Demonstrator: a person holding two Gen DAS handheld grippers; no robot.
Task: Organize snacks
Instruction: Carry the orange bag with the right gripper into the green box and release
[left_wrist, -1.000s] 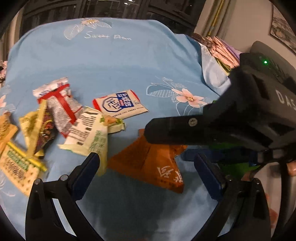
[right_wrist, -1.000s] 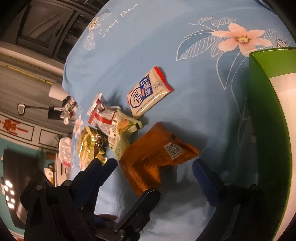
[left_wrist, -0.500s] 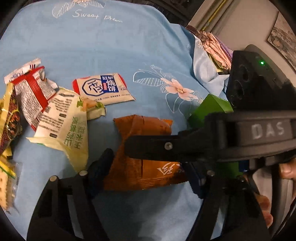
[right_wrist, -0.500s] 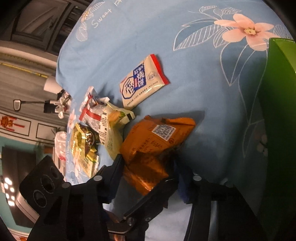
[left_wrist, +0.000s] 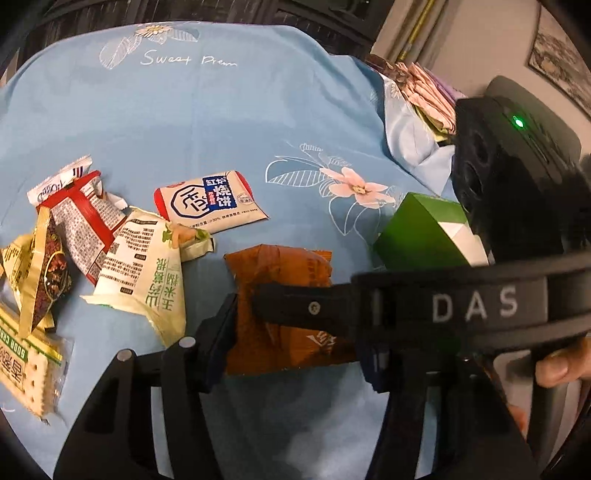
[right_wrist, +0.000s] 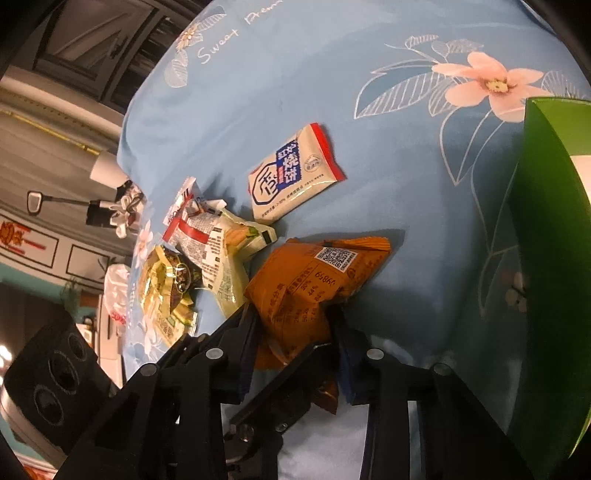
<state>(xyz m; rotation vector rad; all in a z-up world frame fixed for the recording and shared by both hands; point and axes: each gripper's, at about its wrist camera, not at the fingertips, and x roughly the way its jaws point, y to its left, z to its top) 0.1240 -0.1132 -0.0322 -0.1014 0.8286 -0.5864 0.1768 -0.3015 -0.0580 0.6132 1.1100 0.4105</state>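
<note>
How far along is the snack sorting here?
Nothing visibly sorted yet. In hand: the left gripper and right gripper have just been closing their jaws, both now pinching the orange packet. Left: the white-blue packet, the pile of packets beside it; green box interior unseen.

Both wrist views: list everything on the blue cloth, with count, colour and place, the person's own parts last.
orange packet: 1, orange, middle of the cloth, between both tools' pads
white packet: 1, cream with blue and red print, beyond the orange one, apart from it
green-print packet: 1, pale with green lettering, left of the orange one, atop the pile
red packet: 1, red and white, in the left pile
gold packet: 1, gold and dark, in the left pile
cracker pack: 1, clear with green label, nearest corner of the pile
box: 1, green and white, right side
cloth: 1, light blue, flower print
left tool: closing on the orange packet
right tool: closing on the orange packet
</note>
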